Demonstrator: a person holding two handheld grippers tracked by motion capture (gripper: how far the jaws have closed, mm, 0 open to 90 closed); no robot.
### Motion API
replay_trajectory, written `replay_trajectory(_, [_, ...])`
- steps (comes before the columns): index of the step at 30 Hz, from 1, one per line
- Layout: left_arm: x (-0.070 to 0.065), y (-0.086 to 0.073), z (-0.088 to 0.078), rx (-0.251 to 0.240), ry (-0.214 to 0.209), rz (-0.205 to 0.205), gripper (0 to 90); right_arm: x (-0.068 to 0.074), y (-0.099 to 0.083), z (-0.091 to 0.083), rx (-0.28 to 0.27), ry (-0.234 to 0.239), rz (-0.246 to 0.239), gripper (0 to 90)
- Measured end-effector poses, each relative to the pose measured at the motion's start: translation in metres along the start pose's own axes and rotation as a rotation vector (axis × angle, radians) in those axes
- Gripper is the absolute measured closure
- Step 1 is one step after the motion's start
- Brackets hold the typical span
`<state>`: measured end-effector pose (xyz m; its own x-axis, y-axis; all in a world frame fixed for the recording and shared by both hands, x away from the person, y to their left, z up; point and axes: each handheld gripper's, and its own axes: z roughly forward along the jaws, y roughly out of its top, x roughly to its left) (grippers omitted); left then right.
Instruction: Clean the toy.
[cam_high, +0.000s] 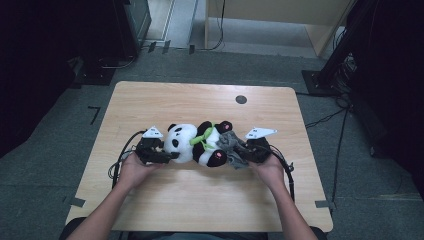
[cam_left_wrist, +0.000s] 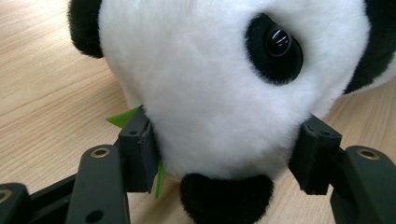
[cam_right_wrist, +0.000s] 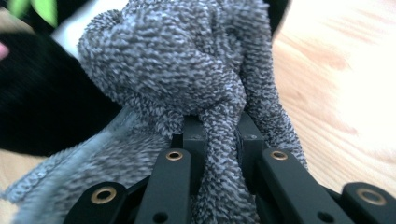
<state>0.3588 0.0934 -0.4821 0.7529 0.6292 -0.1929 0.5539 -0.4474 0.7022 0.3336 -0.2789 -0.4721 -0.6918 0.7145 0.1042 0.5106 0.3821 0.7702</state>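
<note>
A black and white panda plush (cam_high: 192, 142) lies on its side in the middle of the wooden table (cam_high: 200, 200), head to the left, with a green felt leaf (cam_high: 202, 135) on its chest. My left gripper (cam_high: 167, 156) is shut on the panda's head (cam_left_wrist: 210, 84), a pad pressed into the white fur on each side. A fluffy grey cloth (cam_high: 231, 145) lies bunched against the panda's black legs at the right. My right gripper (cam_high: 240, 150) is shut on a fold of that grey cloth (cam_right_wrist: 187, 70), which bulges above the jaws (cam_right_wrist: 219, 135).
A small dark round disc (cam_high: 241, 99) sits near the table's far edge. Black cables (cam_high: 120, 155) trail from each gripper toward the near side. Dark stands and cables are on the floor beyond the table's right corner (cam_high: 325, 75).
</note>
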Motion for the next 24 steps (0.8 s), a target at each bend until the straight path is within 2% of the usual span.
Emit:
replay_trajectory(2, [0.001, 0.0, 0.0, 0.0, -0.004, 0.0, 36.4, -0.004, -0.004, 0.002, 0.032, -0.01, 0.022, 80.0])
replay_trajectory(3, [0.002, -0.001, 0.0, -0.003, -0.008, -0.005, 36.4, -0.007, -0.008, 0.003, 0.047, -0.01, 0.053, 80.0])
replay_trajectory(5, [0.003, -0.002, 0.0, -0.01, -0.011, -0.011, 36.4, -0.013, -0.015, 0.005, 0.043, 0.014, 0.108, 80.0])
replay_trajectory(6, [0.003, -0.003, 0.0, -0.011, -0.011, -0.012, 36.4, -0.015, -0.016, 0.006, 0.047, 0.012, 0.127, 80.0])
replay_trajectory(7, [0.003, -0.003, 0.0, -0.011, -0.01, -0.011, 36.3, -0.016, -0.016, 0.005, 0.058, -0.005, 0.137, 80.0])
replay_trajectory(9, [0.003, -0.003, 0.0, -0.01, -0.009, -0.009, 36.3, -0.018, -0.016, 0.001, 0.074, -0.054, 0.116, 79.9])
replay_trajectory(11, [0.003, -0.003, 0.0, -0.01, -0.01, -0.009, 36.3, -0.02, -0.015, -0.005, 0.064, -0.081, 0.126, 79.9])
replay_trajectory(12, [0.003, -0.003, 0.0, -0.01, -0.009, -0.009, 36.2, -0.021, -0.014, -0.01, 0.044, -0.077, 0.137, 79.9])
replay_trajectory(14, [0.002, -0.003, 0.0, -0.011, -0.009, -0.009, 36.2, -0.022, -0.01, -0.023, -0.042, -0.032, 0.164, 79.9])
replay_trajectory(15, [0.002, -0.003, 0.0, -0.011, -0.009, -0.008, 36.2, -0.021, -0.006, -0.029, -0.08, -0.027, 0.165, 79.9])
replay_trajectory(20, [0.001, -0.003, 0.0, -0.012, -0.002, -0.007, 36.1, -0.012, 0.02, -0.049, -0.172, -0.043, 0.108, 79.9])
replay_trajectory(24, [0.0, -0.004, 0.001, -0.017, 0.003, -0.012, 36.1, -0.002, 0.043, -0.05, -0.201, -0.037, 0.053, 79.9])
